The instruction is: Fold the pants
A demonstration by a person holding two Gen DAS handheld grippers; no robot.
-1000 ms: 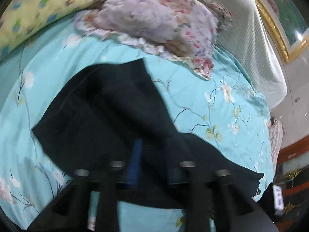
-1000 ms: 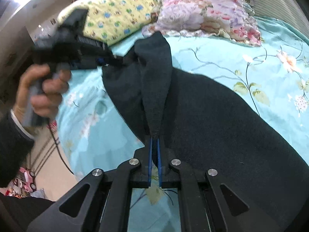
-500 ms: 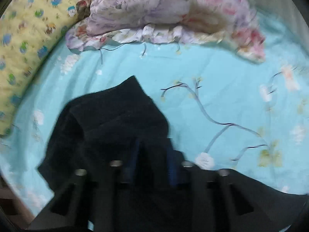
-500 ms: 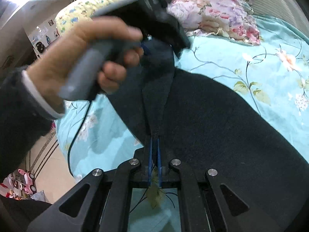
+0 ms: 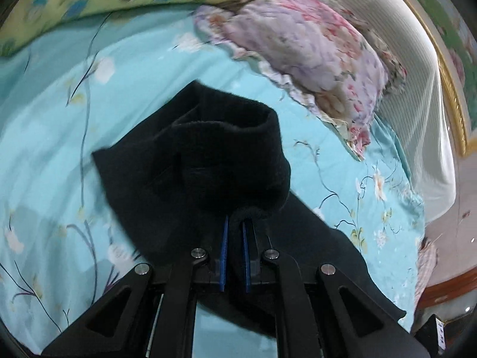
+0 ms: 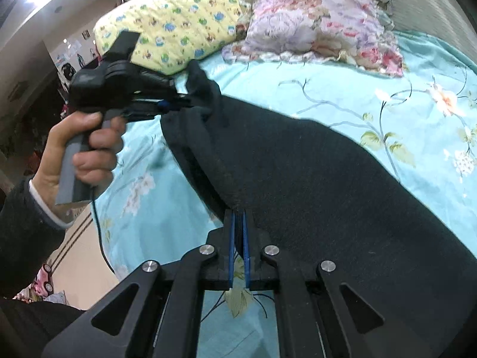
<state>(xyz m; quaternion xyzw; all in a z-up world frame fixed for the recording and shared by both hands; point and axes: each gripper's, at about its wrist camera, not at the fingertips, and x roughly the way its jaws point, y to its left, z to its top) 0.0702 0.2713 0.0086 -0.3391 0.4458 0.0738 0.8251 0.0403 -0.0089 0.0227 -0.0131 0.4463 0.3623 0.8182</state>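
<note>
Black pants (image 6: 313, 179) lie on a turquoise floral bedsheet (image 6: 387, 95). My right gripper (image 6: 237, 213) is shut on a folded edge of the pants at the near side. My left gripper (image 5: 234, 219) is shut on another edge of the pants (image 5: 214, 155), whose cloth bunches in front of it. In the right wrist view the left gripper (image 6: 179, 103), held in a hand, grips the far end of the pants and holds it above the sheet.
A yellow patterned pillow (image 6: 179, 21) and a pink floral pillow (image 6: 322, 24) lie at the head of the bed. A pale headboard (image 5: 417, 95) stands behind them. The bed's edge and floor (image 6: 77, 250) are at the left.
My left gripper has swung back to the left and closed its fingers on the far end of the pants. My right gripper has kept its hold and place.
</note>
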